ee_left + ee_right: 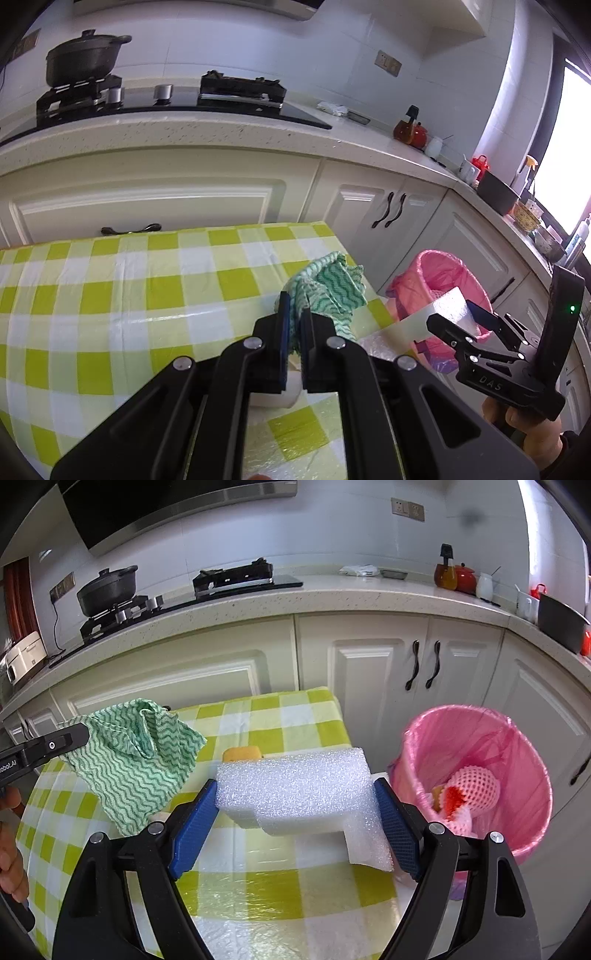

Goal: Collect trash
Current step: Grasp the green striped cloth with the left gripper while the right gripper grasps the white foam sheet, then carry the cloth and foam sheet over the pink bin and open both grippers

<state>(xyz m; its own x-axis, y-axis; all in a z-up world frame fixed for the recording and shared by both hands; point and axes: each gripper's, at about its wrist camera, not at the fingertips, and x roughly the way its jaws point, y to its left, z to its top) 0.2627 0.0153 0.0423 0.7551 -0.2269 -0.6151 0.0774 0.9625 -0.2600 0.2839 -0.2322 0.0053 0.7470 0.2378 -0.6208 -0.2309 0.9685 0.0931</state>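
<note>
My left gripper (294, 306) is shut on a green wavy-patterned cloth (328, 288), held above the checked table (110, 288); the cloth also shows in the right wrist view (136, 753). My right gripper (295, 797) is shut on a white foam block (299, 790), held above the table's right end; the block also shows in the left wrist view (448, 306). A bin with a pink liner (480, 775) stands on the floor right of the table, with a pink foam net (472, 786) inside. A yellow sponge (242, 754) lies behind the foam.
A white bowl (275, 391) sits under the left gripper. Cream cabinets (369, 657) and a counter with a stove, a black pot (107, 587) and bottles stand behind the table. A dark pan (561, 627) sits at the far right.
</note>
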